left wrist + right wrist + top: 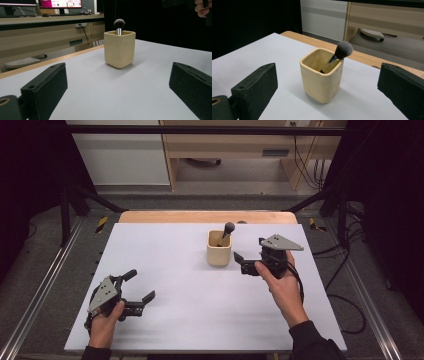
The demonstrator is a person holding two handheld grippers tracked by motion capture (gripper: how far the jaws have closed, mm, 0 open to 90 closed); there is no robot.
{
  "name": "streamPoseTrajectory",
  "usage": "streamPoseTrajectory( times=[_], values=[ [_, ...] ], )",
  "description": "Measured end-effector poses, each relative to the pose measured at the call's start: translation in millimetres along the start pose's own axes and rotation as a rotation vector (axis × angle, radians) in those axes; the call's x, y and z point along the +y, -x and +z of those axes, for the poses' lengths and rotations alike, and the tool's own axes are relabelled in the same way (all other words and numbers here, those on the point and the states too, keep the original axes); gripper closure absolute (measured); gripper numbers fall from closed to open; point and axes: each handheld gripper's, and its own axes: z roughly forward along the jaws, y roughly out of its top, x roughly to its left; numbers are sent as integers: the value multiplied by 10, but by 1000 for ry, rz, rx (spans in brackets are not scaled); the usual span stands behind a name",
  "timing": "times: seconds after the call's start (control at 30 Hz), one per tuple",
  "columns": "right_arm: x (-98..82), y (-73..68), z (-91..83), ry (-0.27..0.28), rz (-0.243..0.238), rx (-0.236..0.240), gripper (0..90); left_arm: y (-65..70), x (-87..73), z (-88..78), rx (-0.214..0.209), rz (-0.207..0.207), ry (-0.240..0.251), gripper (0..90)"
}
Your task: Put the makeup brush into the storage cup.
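A squat cream-coloured cup (219, 248) with rounded square sides stands upright a little right of centre in the high view, toward the far side of the pale grey sheet (190, 285) that covers the table. A makeup brush (226, 233) leans inside it, dark bristle head up and tipped over the rim; in the right gripper view the brush (338, 55) rests against the cup's (321, 75) far corner.

Just to the cup's right, the right gripper (241, 262) hangs close beside it without touching, jaws spread wide and empty. The left gripper (140, 285) sits at the lower left of the high view, well apart from the cup, jaws likewise wide with nothing between them; from its own camera the cup (119, 48) stands in the middle distance.

The sheet leaves a strip of bare wood (207, 216) showing along the table's far edge. Beyond that lies grey floor, a light wooden desk (240, 150) at the top of the frame, and cables (306, 165) hanging at the upper right. Black frame bars (200, 129) run along the top and slant down at both sides. Lit monitors (60, 3) glow at the upper left of the left gripper view.
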Motion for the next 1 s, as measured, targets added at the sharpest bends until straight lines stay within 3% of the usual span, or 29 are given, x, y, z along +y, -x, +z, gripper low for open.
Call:
streamPoseTrajectory(
  times=[1.0],
  values=[
    [-278,204,-355,-14,6,-57,31,8,-2,-7,-1,4,-5,15]
  ],
)
